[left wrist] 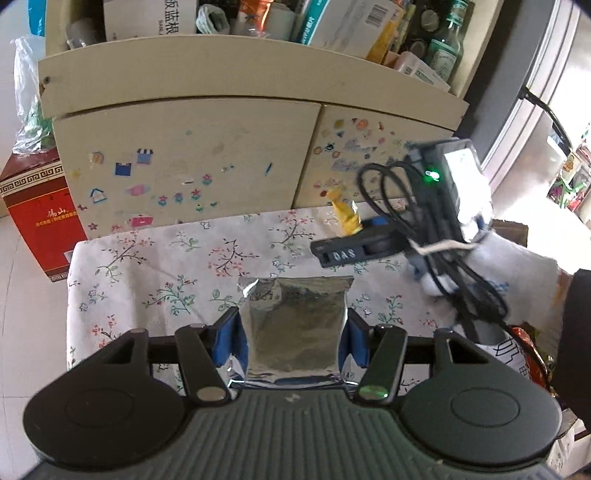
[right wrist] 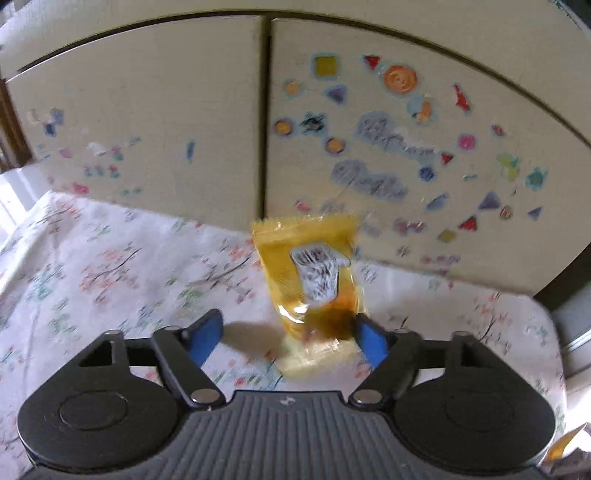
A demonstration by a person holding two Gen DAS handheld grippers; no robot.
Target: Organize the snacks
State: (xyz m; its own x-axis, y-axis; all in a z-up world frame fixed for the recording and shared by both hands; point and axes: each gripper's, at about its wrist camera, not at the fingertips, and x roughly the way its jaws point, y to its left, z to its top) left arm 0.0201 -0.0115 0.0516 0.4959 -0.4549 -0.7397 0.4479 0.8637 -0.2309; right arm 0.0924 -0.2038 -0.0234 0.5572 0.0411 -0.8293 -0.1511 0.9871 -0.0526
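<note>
The left tool point(left wrist: 295, 341) clamps a silver packet point(left wrist: 295, 325) at lower centre; the right tool point(right wrist: 291, 341) gapes, a yellow packet point(right wrist: 314, 280) against its right finger, cupboard point(right wrist: 147, 110) behind.

A lived-in home. A cream cabinet point(left wrist: 192, 155) covered in children's stickers point(right wrist: 400, 79) stands behind a table with a floral cloth point(left wrist: 147, 266). Its top shelf is crammed with boxes point(left wrist: 147, 16), bottles point(left wrist: 447, 48) and packets; a red carton point(left wrist: 40, 218) sits on the tiled floor.
</note>
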